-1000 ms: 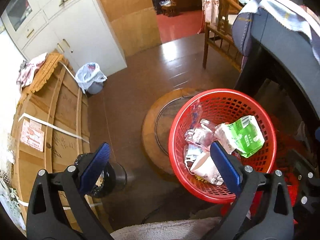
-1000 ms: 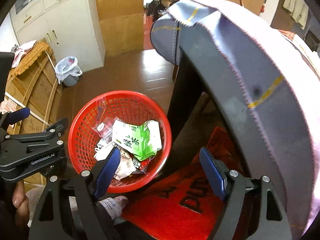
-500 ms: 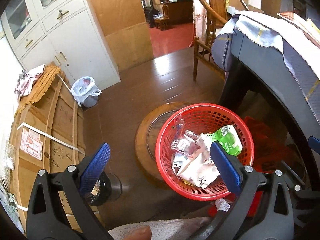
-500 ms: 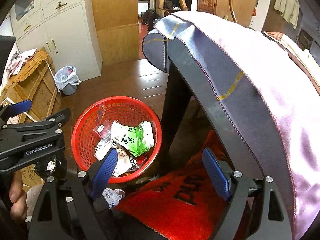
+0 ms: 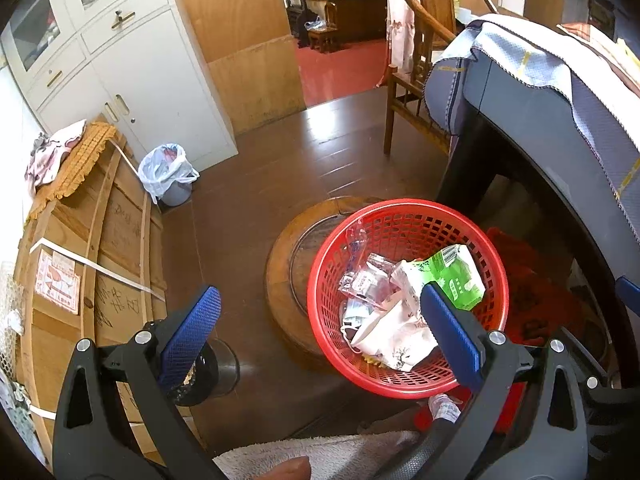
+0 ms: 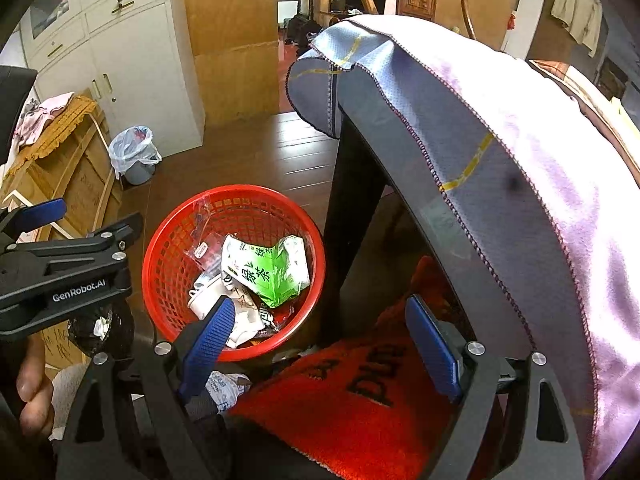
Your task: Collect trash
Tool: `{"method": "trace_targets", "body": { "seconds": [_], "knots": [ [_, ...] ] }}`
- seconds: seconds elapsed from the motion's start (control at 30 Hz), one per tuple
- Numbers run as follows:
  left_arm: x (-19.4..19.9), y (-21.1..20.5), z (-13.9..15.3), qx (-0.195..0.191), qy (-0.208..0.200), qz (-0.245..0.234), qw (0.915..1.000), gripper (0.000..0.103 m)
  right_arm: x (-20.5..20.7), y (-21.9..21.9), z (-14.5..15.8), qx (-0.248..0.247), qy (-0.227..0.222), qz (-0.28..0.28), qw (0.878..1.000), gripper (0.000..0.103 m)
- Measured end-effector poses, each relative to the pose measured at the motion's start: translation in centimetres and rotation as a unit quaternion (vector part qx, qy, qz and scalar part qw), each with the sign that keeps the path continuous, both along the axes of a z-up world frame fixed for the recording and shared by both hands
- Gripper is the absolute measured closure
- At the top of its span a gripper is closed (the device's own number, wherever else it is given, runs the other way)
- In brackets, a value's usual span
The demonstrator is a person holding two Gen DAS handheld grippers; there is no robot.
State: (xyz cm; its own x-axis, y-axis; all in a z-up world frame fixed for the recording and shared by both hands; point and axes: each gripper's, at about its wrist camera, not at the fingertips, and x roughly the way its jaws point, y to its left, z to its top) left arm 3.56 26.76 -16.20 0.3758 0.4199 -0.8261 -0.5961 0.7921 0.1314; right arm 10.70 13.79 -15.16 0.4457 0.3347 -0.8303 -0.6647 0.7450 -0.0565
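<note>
both grippers tilt down toward the floor, jaws wide and empty. the left gripper hovers beside the red basket of trash, a green tea carton on top; the right gripper hangs over the red mat.

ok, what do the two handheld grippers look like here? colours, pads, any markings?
Both are black plastic frames with triangular cut-outs and silver screw heads. Each finger ends in a blue pad with a fine cross-hatched texture: left gripper, right gripper. In the right wrist view the left gripper's side carries white "GenRobot.AI" lettering. No cables show. A hand grips the left one; whatever is worn can't be made out.
</note>
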Motion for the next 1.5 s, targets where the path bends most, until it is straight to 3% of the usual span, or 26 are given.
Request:
{"method": "trace_targets", "body": {
  "seconds": [1.5],
  "knots": [
    [-0.36, 0.25, -0.31, 0.001, 0.006, 0.0, 1.0, 0.007, -0.25, 0.37, -0.19, -0.005, -0.001, 0.006, 1.0, 0.017]
  ]
}}
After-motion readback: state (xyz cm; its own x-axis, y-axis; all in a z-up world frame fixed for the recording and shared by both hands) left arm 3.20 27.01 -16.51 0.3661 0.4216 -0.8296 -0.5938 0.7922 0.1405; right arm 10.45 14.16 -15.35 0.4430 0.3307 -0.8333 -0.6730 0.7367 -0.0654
